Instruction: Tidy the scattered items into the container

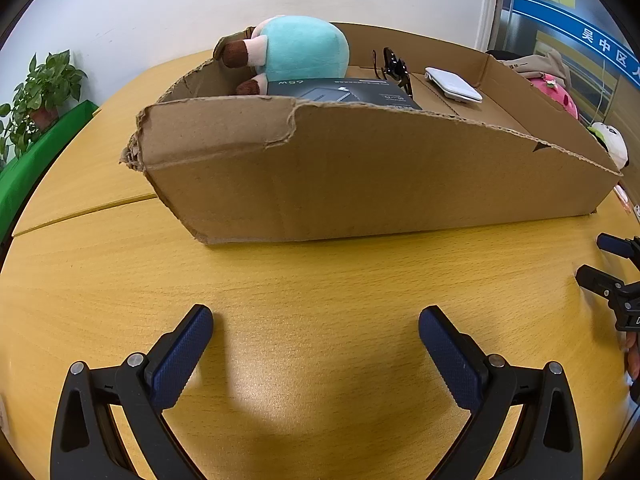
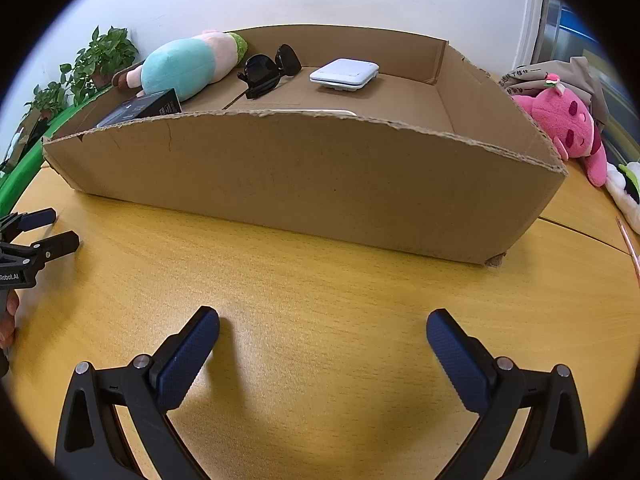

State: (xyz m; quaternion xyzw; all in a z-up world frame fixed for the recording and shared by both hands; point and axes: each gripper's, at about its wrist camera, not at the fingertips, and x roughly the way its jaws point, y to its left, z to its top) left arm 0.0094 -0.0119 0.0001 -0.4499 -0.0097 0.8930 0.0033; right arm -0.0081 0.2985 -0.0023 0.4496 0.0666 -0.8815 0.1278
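Observation:
A torn cardboard box point(image 1: 360, 184) point(image 2: 312, 184) stands on the yellow wooden table point(image 1: 280, 280) point(image 2: 320, 288). Inside lie a teal plush toy point(image 1: 304, 48) point(image 2: 180, 66), a black carton point(image 1: 344, 90) point(image 2: 140, 108), black sunglasses point(image 1: 396, 66) point(image 2: 270, 68) and a flat white device point(image 1: 454, 84) point(image 2: 346, 73). My left gripper point(image 1: 316, 320) hovers open over bare tabletop in front of the box, nothing between its blue pads. My right gripper point(image 2: 322, 322) is likewise open and empty before the box. Each gripper shows at the edge of the other's view, the right gripper point(image 1: 600, 264) and the left gripper point(image 2: 56, 228).
Outside the box at the right lie a pink plush point(image 2: 568, 128) point(image 1: 556, 94), a white plush point(image 1: 610, 142) point(image 2: 624, 192) and a beige cloth bag point(image 2: 560, 72). Potted plants point(image 1: 44, 92) point(image 2: 100, 60) on a green ledge point(image 1: 36, 160) stand at the left by the white wall.

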